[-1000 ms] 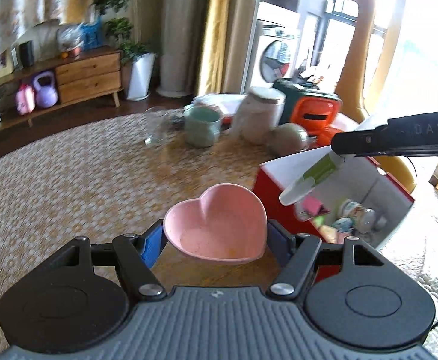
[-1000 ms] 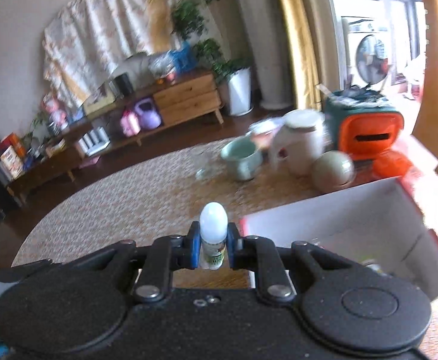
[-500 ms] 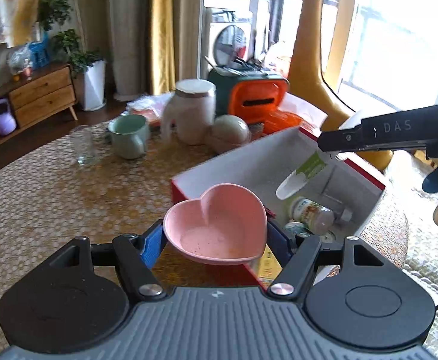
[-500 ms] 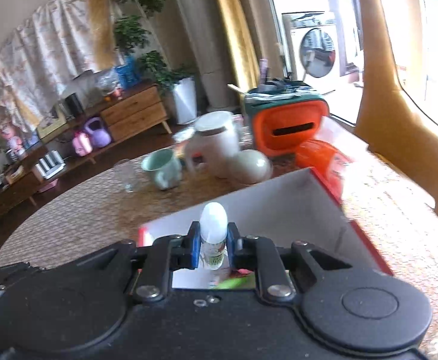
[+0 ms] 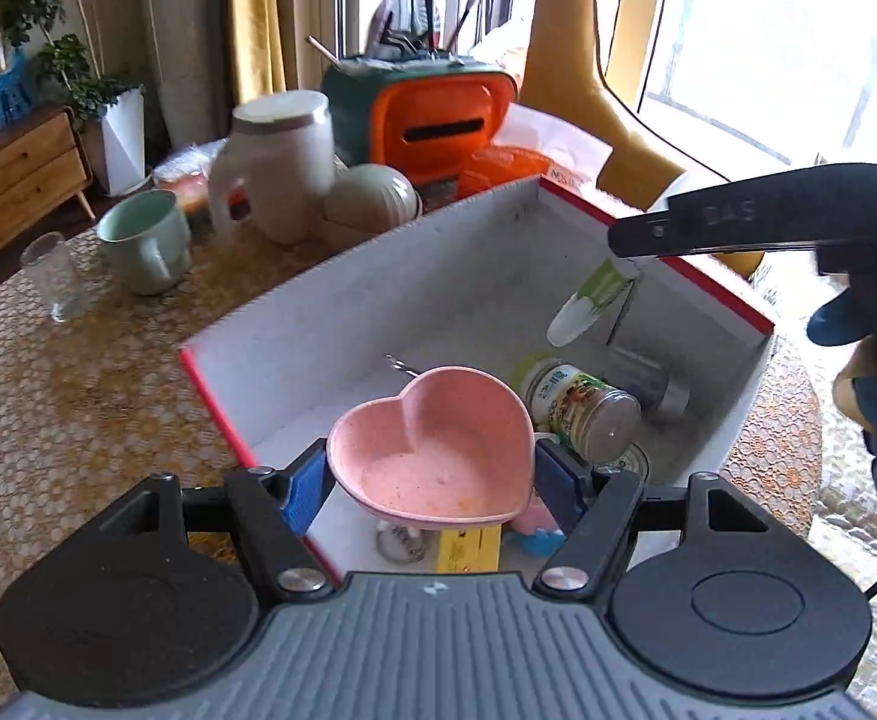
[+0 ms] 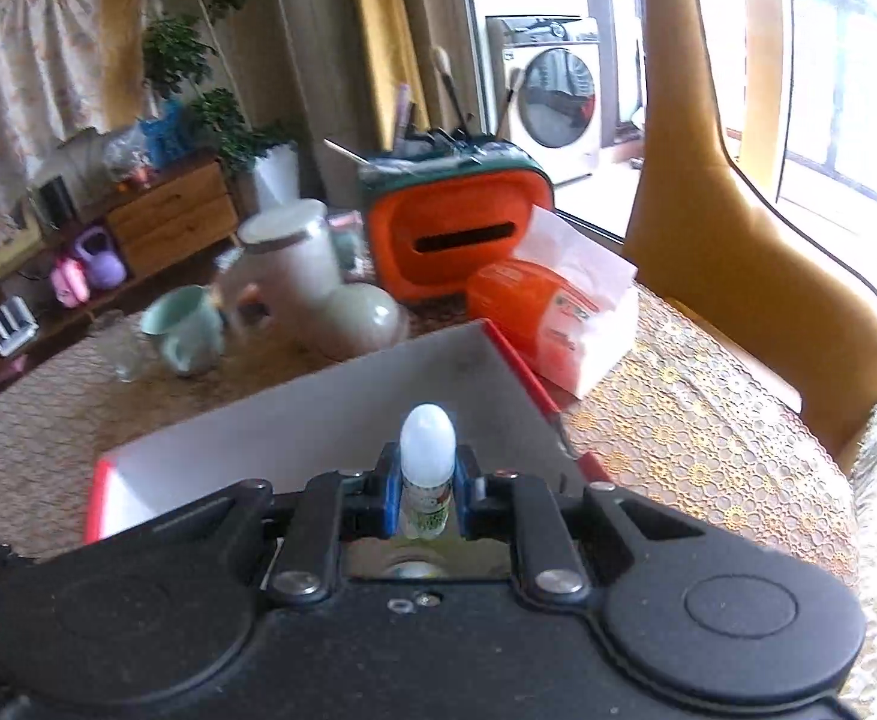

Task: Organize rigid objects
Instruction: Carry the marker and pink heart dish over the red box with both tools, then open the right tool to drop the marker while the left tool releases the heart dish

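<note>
My left gripper (image 5: 432, 474) is shut on a pink heart-shaped bowl (image 5: 432, 456) and holds it over the near end of an open red-edged white box (image 5: 342, 312). My right gripper (image 6: 426, 480) is shut on a small white and green bottle (image 6: 428, 456), held over the same box (image 6: 342, 408). In the left wrist view the right gripper (image 5: 630, 252) reaches in from the right with the bottle (image 5: 588, 300) tilted down into the box. Inside lie a labelled jar (image 5: 582, 414), a metal can (image 5: 648, 384) and other small items.
Behind the box on the woven-mat table (image 5: 78, 396) stand a green mug (image 5: 144, 240), a clear glass (image 5: 57, 285), a white lidded jug (image 5: 276, 162), a round pale pot (image 5: 372, 198), an orange and green holder (image 5: 426, 114) and a tissue pack (image 6: 558, 312). A yellow chair (image 6: 756, 276) stands at right.
Both grippers have moved right and forward over the box. The bowl now hangs above the box's near end and the bottle has gone lower into it. Both still hold their objects.
</note>
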The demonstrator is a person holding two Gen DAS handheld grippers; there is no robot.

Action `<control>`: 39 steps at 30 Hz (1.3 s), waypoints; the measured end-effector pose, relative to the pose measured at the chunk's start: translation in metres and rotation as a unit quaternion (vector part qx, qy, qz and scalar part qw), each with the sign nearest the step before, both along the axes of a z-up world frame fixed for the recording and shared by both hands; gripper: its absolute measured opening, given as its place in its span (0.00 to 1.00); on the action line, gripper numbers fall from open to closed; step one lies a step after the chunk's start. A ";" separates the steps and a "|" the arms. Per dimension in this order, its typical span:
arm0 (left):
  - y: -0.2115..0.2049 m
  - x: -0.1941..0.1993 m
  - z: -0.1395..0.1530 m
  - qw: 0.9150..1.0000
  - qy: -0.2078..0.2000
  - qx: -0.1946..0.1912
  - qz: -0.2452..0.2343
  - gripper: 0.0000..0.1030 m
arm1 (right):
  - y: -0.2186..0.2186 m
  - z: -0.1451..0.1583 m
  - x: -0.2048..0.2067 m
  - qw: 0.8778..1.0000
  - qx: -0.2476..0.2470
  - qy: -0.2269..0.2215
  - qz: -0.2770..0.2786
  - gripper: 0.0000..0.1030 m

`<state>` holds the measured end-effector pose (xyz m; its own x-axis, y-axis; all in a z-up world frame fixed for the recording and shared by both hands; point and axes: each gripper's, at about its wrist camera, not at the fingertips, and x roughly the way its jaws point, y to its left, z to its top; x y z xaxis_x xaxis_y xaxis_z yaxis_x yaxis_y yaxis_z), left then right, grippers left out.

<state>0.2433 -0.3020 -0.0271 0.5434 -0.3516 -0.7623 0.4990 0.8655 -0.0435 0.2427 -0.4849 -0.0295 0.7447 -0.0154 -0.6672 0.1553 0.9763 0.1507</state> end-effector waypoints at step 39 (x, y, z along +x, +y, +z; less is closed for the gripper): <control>-0.010 0.000 -0.018 0.999 0.043 0.007 -0.008 0.74 | 0.031 -0.012 -0.053 0.995 0.000 0.061 0.074 0.32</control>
<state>0.2432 -0.3123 -0.0450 0.4703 -0.3485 -0.8108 0.5073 0.8585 -0.0748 0.1893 -0.4536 -0.0418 0.6521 0.0876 -0.7530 0.0270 0.9900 0.1386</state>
